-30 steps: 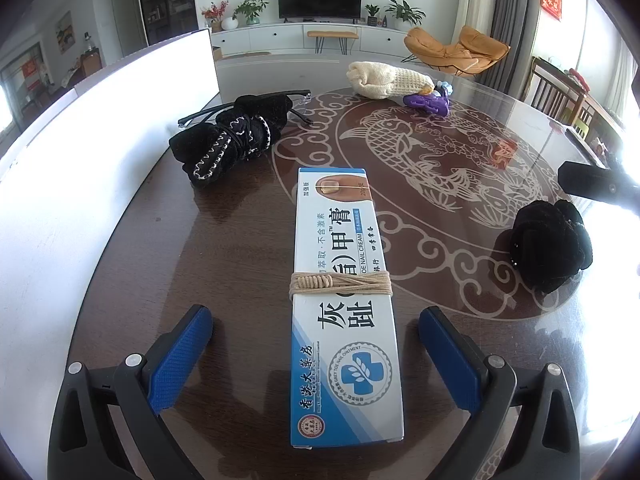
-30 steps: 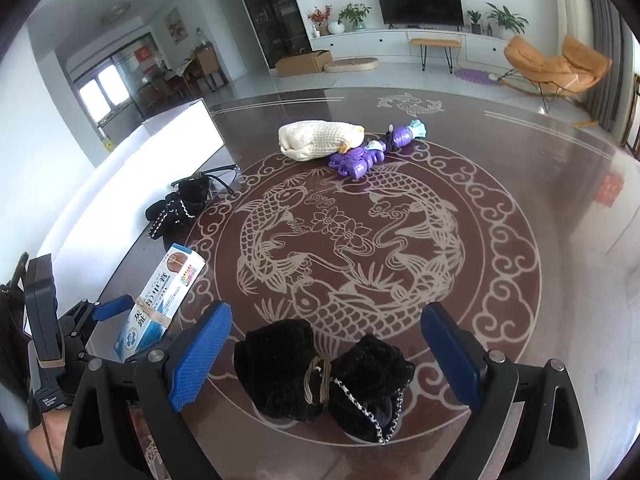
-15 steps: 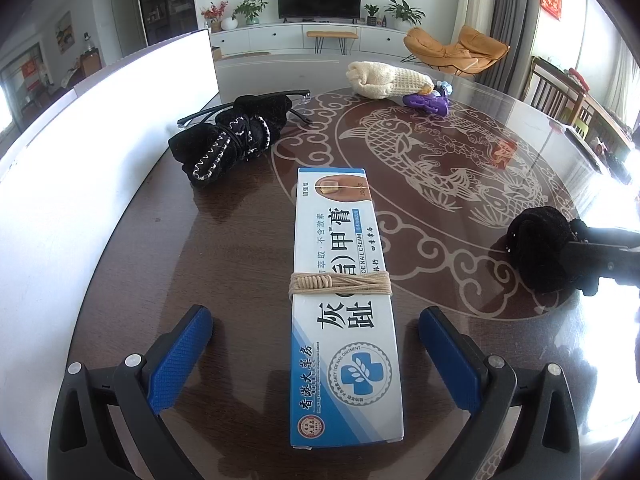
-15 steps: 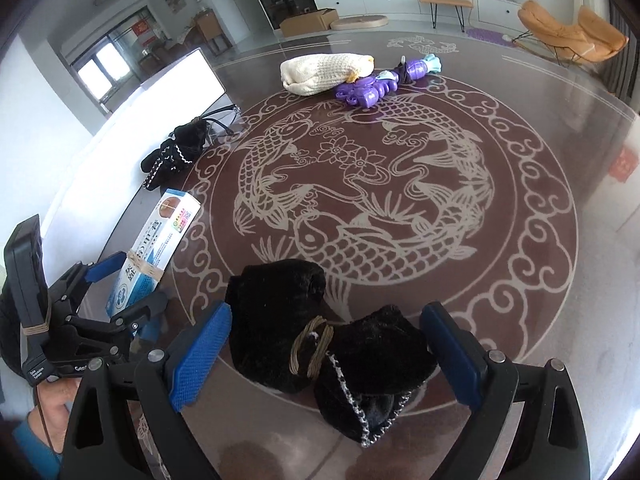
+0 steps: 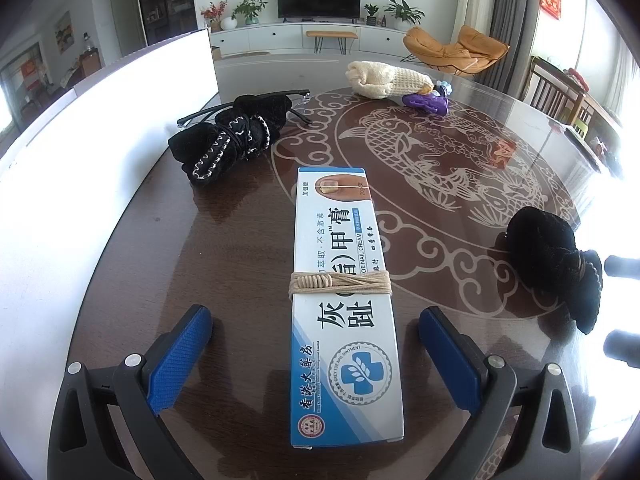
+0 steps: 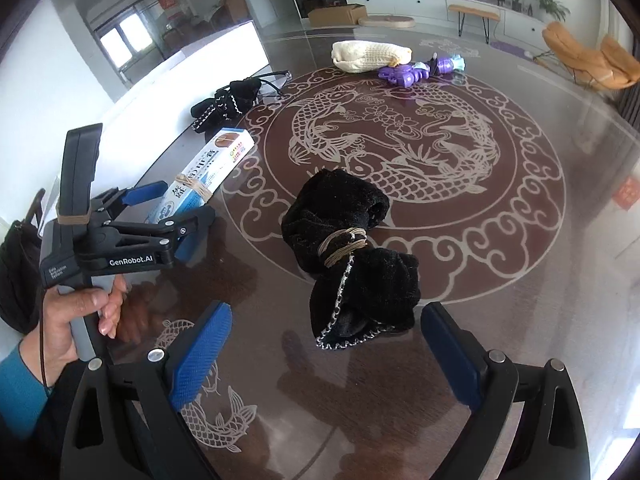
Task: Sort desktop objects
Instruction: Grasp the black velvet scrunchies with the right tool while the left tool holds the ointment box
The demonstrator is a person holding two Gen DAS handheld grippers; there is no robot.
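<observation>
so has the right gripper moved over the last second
Yes. In its own view the right gripper has come forward over the black sock bundle, which now sits farther up the fish-pattern table, with more near tabletop showing. Its jaws stand open.

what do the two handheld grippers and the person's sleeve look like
Both grippers, left gripper and right gripper, are black plastic with ribbed blue pads and silver screws. The left one's side reads "GenRobot.AI" in white, with a grey handle and a tan band around its upright black part. The sleeve is teal.

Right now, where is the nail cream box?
The nail cream box lies flat on the table, between the open left gripper's fingers, near the white board.
</observation>
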